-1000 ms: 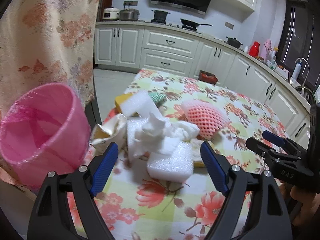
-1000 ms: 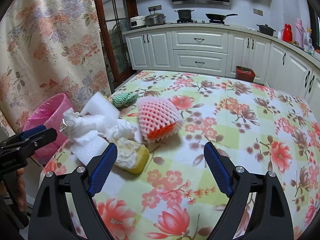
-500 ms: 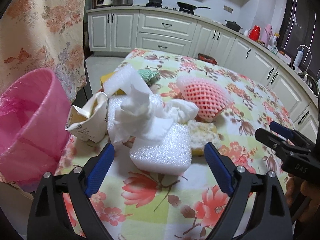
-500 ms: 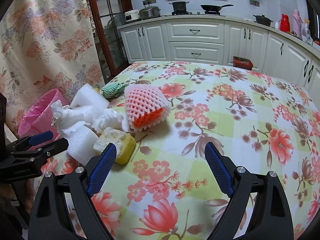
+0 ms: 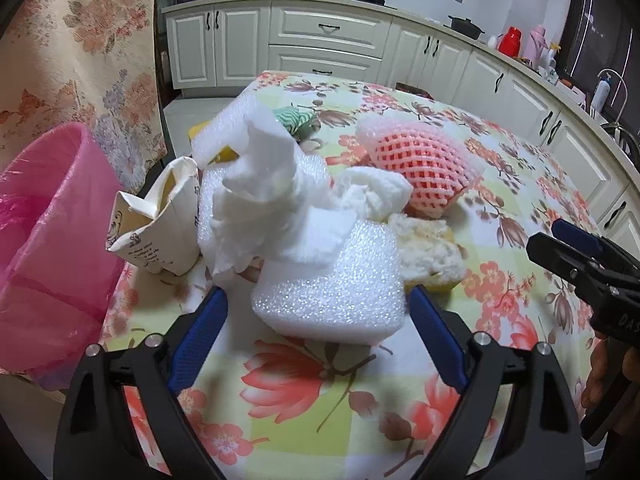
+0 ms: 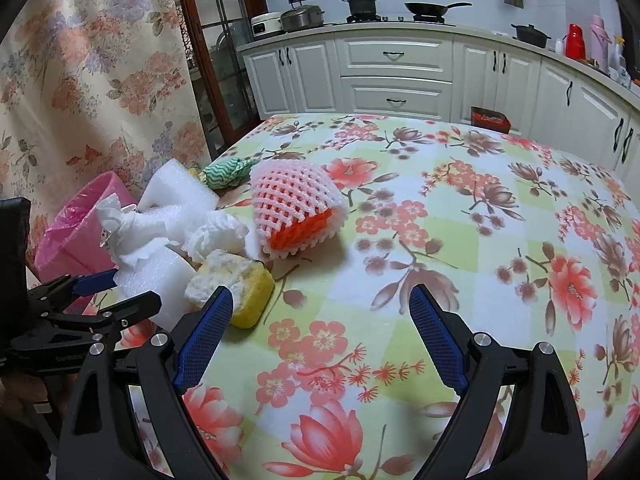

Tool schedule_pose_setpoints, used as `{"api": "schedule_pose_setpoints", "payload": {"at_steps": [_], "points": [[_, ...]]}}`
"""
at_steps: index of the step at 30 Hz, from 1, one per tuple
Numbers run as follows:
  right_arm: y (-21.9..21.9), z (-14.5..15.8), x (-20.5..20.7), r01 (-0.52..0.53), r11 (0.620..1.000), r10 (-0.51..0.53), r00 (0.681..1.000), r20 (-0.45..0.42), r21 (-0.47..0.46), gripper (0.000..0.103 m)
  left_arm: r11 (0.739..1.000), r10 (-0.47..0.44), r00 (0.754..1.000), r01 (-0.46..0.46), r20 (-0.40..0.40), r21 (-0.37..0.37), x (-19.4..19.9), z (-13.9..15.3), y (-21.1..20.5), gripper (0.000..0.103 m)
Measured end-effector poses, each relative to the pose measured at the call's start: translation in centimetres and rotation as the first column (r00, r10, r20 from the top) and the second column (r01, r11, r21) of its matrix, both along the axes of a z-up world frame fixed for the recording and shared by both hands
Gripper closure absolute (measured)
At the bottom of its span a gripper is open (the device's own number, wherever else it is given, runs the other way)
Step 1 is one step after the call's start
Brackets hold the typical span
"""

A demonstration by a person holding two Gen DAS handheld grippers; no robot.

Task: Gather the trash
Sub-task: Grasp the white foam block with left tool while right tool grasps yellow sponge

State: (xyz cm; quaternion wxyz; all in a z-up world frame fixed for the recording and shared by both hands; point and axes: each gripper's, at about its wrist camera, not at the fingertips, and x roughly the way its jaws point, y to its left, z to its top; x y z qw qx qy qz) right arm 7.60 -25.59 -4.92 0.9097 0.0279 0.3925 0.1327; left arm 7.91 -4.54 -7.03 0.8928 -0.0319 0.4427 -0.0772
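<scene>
**Left gripper spread around the foam block; right gripper idle over the tablecloth**

Left wrist view: the left gripper [image 5: 318,336] points down at a heap of trash on the near left corner of the floral tablecloth [image 5: 500,184]. Its blue fingers [image 5: 198,342] stand spread on either side of a white foam block [image 5: 332,284]; the jaws have just been closing in a little, with the block between them, and a gap still shows on each side. Crumpled white tissue [image 5: 264,196] lies over the far part of the block. Left of it stands an opened cream paper carton [image 5: 156,228], which only this view shows plainly. A yellow sponge [image 5: 432,256] sits just right of the block, a pink foam fruit net [image 5: 420,172] farther right and beyond, and a green patterned wrapper [image 5: 298,120] at the far side of the heap. The pink bin [image 5: 52,240], lined with a pink bag, stands off the table's left edge. The right gripper [image 5: 576,252] enters from the right, seen side-on.

Right wrist view: the right gripper [image 6: 320,328] has its fingers wide apart with nothing between them, over bare cloth [image 6: 480,240]. From here the left gripper [image 6: 116,292] appears at the left, its tips beside the foam block [image 6: 160,276]. The sponge [image 6: 240,284], fruit net [image 6: 296,208], wrapper [image 6: 228,170] and bin [image 6: 80,224] show too; the carton is hidden behind the tissue [image 6: 132,232].
</scene>
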Motion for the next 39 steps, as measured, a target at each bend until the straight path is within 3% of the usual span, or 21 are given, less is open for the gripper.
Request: {"api": "schedule_pose_setpoints", "payload": {"at_steps": [3, 30, 39], "points": [[0.4, -0.1, 0.1, -0.005, 1.0, 0.005, 1.0, -0.005, -0.001, 0.019, 1.0, -0.017, 1.0, 0.017, -0.01, -0.006, 0.0, -0.3, 0.0, 0.035], [7.3, -1.6, 1.5, -0.089, 0.995, 0.087, 0.995, -0.056, -0.035, 0.019, 0.995, -0.102, 0.995, 0.102, -0.017, -0.004, -3.9, 1.0, 3.2, 0.036], [9.2, -2.6, 2.2, -0.099, 0.993, 0.095, 0.993, -0.077, -0.058, 0.019, 0.997, -0.08, 0.997, 0.08, -0.018, -0.008, -5.1, 1.2, 5.4, 0.036]]}}
